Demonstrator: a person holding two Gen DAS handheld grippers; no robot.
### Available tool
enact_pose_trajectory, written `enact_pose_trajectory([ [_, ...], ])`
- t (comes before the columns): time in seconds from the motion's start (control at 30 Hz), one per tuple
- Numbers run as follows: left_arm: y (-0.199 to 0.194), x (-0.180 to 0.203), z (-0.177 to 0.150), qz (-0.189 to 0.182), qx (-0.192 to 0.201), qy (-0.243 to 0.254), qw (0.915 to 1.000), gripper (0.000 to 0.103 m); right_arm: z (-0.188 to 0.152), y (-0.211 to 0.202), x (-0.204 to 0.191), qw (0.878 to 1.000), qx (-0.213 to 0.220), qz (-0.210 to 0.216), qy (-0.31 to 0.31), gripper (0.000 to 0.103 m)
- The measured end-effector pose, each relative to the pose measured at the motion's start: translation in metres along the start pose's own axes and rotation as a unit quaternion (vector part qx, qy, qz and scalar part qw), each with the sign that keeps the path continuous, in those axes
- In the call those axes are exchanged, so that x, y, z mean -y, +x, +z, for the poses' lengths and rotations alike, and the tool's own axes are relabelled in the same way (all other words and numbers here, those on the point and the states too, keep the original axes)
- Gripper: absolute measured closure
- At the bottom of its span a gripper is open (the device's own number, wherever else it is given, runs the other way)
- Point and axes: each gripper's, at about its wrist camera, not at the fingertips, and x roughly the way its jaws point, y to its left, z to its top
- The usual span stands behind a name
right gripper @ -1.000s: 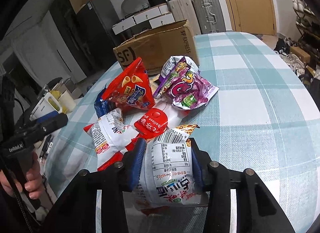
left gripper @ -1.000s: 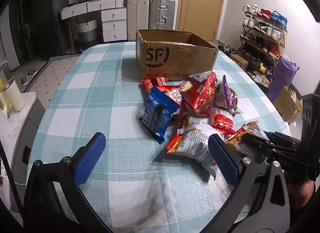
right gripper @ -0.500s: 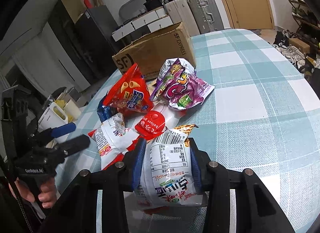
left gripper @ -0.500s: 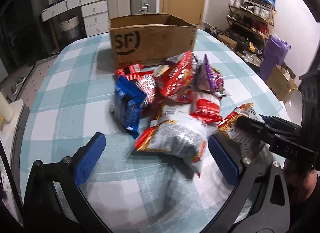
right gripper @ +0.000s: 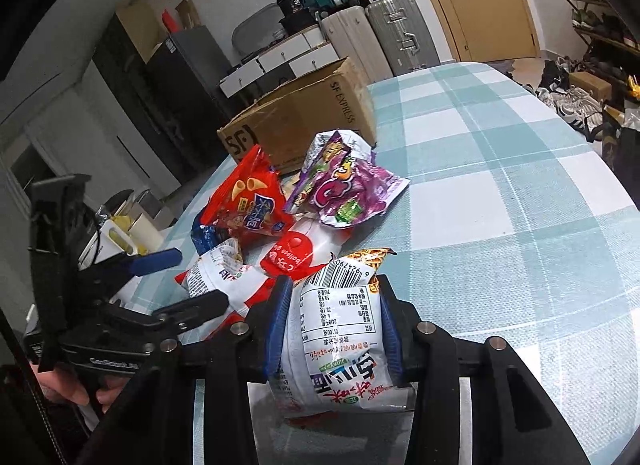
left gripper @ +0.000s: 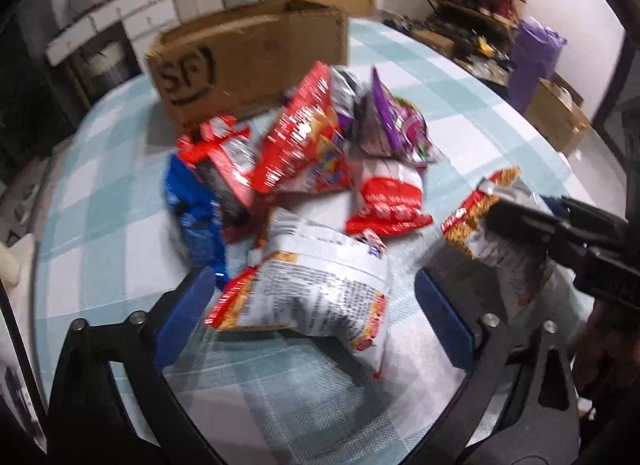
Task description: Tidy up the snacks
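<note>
My right gripper (right gripper: pixel 332 329) is clamped on a white noodle packet (right gripper: pixel 340 345), barcode side up, at the near edge of the snack pile (right gripper: pixel 304 217). My left gripper (left gripper: pixel 312 305) has its blue fingers (left gripper: pixel 184 305) spread wide on either side of a white and red bag (left gripper: pixel 316 289); blur makes it hard to say whether they touch it. Behind the heap stands the cardboard box (left gripper: pixel 248 53), on the checked tablecloth (right gripper: pixel 500 185).

"SF EXPRESS" on cardboard box (right gripper: pixel 304 121)
</note>
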Motion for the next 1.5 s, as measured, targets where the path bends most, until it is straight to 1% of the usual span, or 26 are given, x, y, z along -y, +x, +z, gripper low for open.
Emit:
enact_pose_trajectory([
  [0.03, 0.003, 0.0, 0.0, 0.004, -0.002, 0.002, 1.0, 0.016, 0.0, 0.0, 0.0, 1.0, 0.0, -0.002, -0.001, 0.062],
  [0.07, 0.007, 0.0, 0.0, 0.007, -0.005, 0.005, 0.9999, 0.021, 0.0, -0.001, -0.001, 1.0, 0.001, -0.006, -0.006, 0.062],
  [0.1, 0.009, 0.0, 0.0, -0.003, -0.006, 0.008, 0.9999, 0.021, 0.0, -0.001, -0.002, 1.0, 0.002, -0.005, -0.009, 0.062],
  [0.13, 0.01, -0.001, 0.0, -0.012, -0.004, 0.01, 0.9999, 0.026, 0.0, -0.002, -0.002, 1.0, 0.004, -0.004, -0.009, 0.062],
  [0.17, 0.01, -0.001, 0.0, -0.017, -0.002, 0.011, 0.9998, 0.03, 0.0, -0.002, -0.002, 1.0, 0.005, -0.003, -0.008, 0.062],
  [0.2, 0.011, -0.002, 0.0, -0.022, 0.003, 0.011, 0.9997, 0.032, 0.0, -0.002, -0.002, 1.0, 0.006, -0.002, -0.008, 0.062],
  [0.23, 0.011, -0.003, -0.001, -0.024, 0.006, 0.009, 0.9997, 0.036, 0.0, -0.002, -0.003, 1.0, 0.006, -0.003, -0.007, 0.062],
  [0.37, 0.012, -0.013, -0.008, -0.05, 0.019, -0.025, 0.9983, 0.047, 0.0, -0.004, -0.004, 1.0, 0.006, -0.001, -0.008, 0.062],
  [0.6, 0.005, -0.018, -0.013, -0.053, 0.017, -0.035, 0.9978, 0.048, 0.001, -0.008, -0.013, 1.0, 0.005, 0.002, -0.017, 0.062],
  [0.73, 0.0, -0.019, -0.016, -0.046, 0.012, -0.041, 0.998, 0.048, 0.001, -0.013, -0.016, 1.0, 0.01, 0.003, -0.019, 0.062],
  [0.87, -0.002, -0.022, -0.017, -0.054, 0.012, -0.047, 0.9974, 0.048, 0.002, -0.015, -0.019, 1.0, 0.011, 0.003, -0.024, 0.062],
  [1.07, -0.008, -0.024, -0.016, -0.062, 0.022, -0.05, 0.9966, 0.048, 0.004, -0.017, -0.023, 1.0, 0.011, 0.002, -0.024, 0.062],
  [1.5, -0.047, -0.04, -0.012, -0.09, 0.055, -0.076, 0.9915, 0.048, 0.018, -0.024, -0.033, 0.999, 0.02, 0.011, -0.024, 0.064],
])
